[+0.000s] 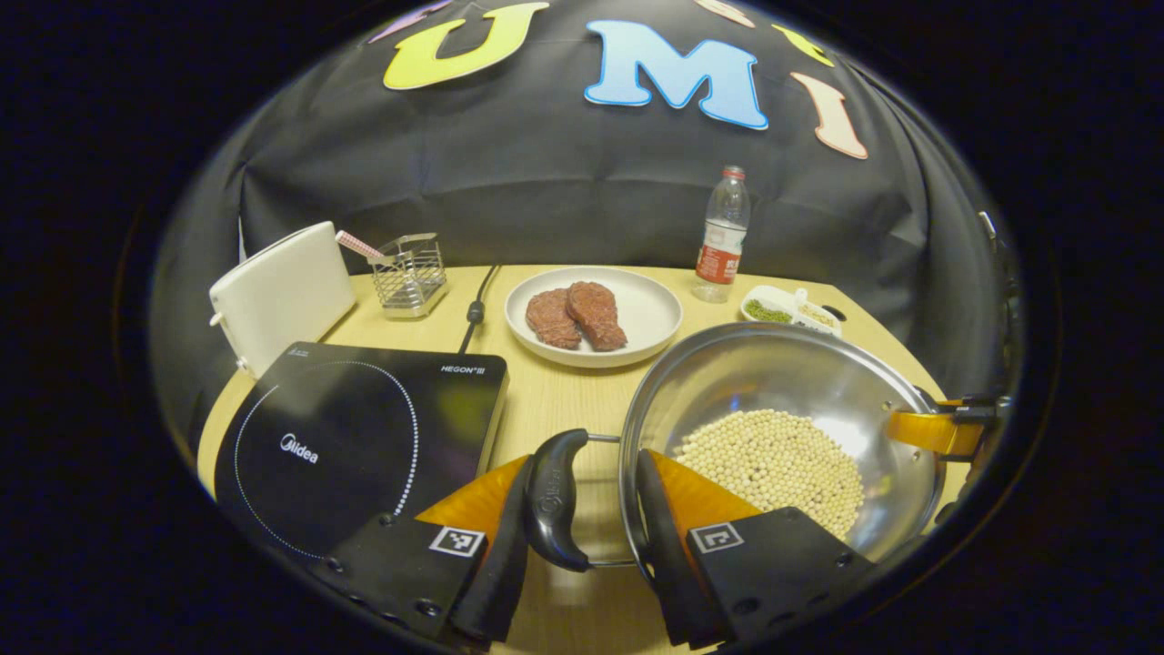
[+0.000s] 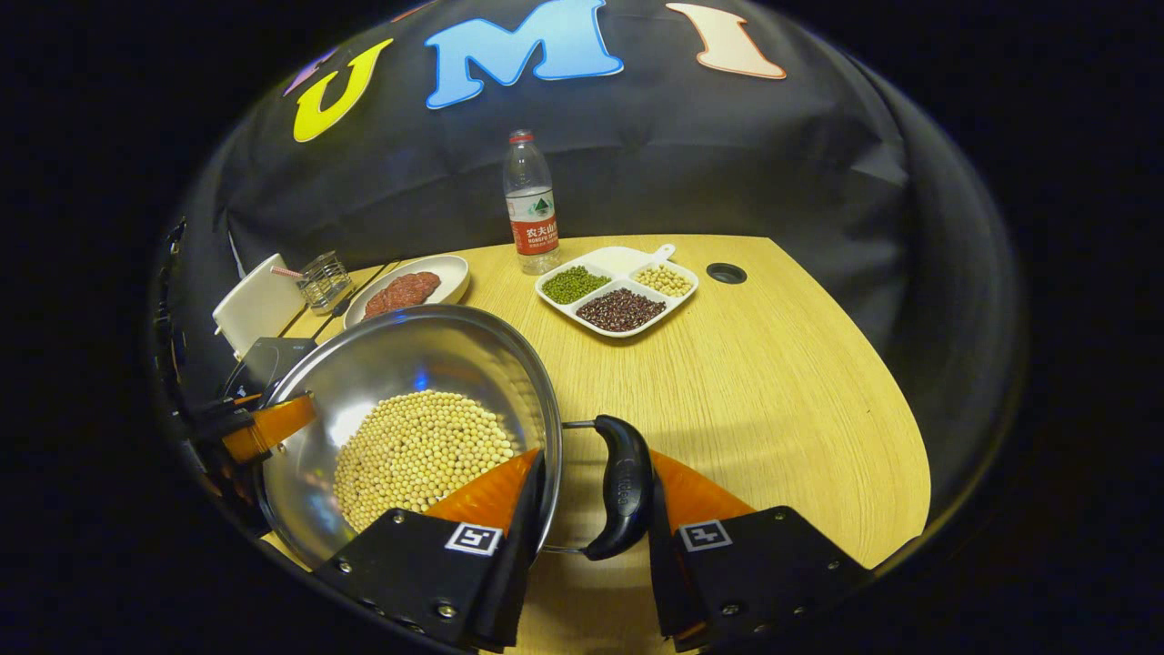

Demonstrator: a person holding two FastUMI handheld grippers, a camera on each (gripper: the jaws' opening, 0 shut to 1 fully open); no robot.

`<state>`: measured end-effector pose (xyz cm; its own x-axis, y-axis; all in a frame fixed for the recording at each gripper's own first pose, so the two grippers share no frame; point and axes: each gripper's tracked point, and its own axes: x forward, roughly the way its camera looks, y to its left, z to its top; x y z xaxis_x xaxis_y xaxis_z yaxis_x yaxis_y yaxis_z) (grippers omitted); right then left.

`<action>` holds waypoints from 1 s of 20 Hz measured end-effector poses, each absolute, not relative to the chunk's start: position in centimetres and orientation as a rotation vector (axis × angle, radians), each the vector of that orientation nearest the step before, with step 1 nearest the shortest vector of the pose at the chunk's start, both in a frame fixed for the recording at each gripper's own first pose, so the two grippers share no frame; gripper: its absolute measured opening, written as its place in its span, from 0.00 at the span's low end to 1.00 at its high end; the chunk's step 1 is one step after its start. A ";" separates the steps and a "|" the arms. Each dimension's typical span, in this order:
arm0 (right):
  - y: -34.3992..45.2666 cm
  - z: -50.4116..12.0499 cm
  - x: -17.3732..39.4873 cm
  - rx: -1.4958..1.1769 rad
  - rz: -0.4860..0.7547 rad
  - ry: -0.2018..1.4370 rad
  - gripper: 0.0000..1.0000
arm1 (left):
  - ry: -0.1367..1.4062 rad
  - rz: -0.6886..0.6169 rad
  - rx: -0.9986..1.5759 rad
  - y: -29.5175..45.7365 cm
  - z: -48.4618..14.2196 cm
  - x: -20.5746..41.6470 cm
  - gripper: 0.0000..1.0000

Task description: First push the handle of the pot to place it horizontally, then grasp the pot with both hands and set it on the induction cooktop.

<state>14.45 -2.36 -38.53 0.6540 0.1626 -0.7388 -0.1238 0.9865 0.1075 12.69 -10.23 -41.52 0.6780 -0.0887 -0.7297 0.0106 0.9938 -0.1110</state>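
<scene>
In the left gripper view, the left gripper (image 1: 582, 509) sits lowest and nearest, its two fingers set around the black side handle (image 1: 556, 498) of the pot (image 1: 782, 382). One finger lies against the outer face of that handle and the other against the pot's rim and wall, so the claw grips the handle and rim together. The pot is a shiny steel bowl shape holding a layer of pale soybeans (image 1: 773, 464). It is just right of the induction cooktop (image 1: 364, 437), near it but not on its glass; whether the pot rests on the table (image 1: 564, 391) or is raised a little is hard to tell from this angle. At the pot's far rim the right gripper shows as a small piece at the edge of the view.

In the right gripper view, the right gripper (image 2: 591, 509) is closed the same way on the pot's other handle (image 2: 623, 487): one finger inside the rim by the beans, the other against the handle's outer side.

Behind the pot in the left gripper view lies a white plate (image 1: 655, 314) with two pieces of meat (image 1: 575, 316). Past the cooktop stand a white box (image 1: 282, 291) and a wire rack (image 1: 411, 273). Farther back, near the wall, a water bottle (image 1: 723, 235) stands upright, and beside it a divided dish (image 2: 618, 291) holds green, dark red and pale beans in separate sections.
</scene>
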 end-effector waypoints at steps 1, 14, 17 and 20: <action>-2.3 -38.1 14.3 0.048 0.164 0.839 0.56 | 0.811 -0.053 -0.104 -10.2 -41.0 12.8 0.68; 3.1 -30.4 11.8 0.033 0.143 0.756 0.56 | 0.741 -0.071 -0.124 -3.8 -34.2 11.8 0.67; 5.8 -29.7 11.1 0.044 0.134 0.755 0.56 | 0.739 -0.075 -0.119 -1.0 -33.5 11.7 0.67; 8.5 -29.0 10.9 0.053 0.124 0.747 0.56 | 0.737 -0.079 -0.114 1.8 -32.8 11.4 0.63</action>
